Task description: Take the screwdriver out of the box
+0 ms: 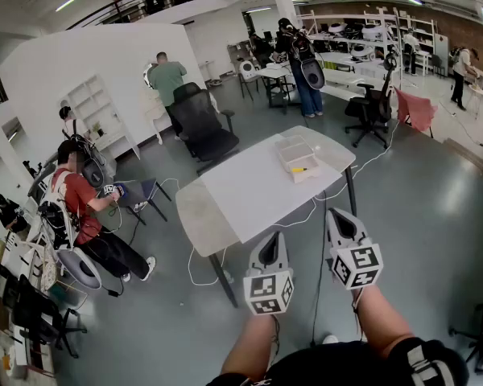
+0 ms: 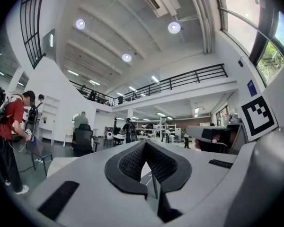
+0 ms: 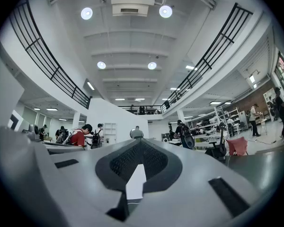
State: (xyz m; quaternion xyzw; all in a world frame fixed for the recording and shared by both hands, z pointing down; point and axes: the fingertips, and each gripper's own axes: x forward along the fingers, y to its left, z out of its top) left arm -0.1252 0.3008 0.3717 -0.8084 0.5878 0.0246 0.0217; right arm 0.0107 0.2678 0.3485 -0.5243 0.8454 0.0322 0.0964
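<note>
Screwdriver (image 1: 299, 170): yellow, inside clear box (image 1: 294, 145) on bench (image 1: 241, 190), frame centre; long axis roughly left-right. Lies up-frame of both grippers, well apart. Right gripper (image 1: 339, 217) nearer; left gripper (image 1: 269, 244) farther. Both closed, empty.

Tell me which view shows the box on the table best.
The head view: the clear box sits on the white table, a yellow item inside. The left and right gripper views catch only a sliver of table past their jaws, no box.
</note>
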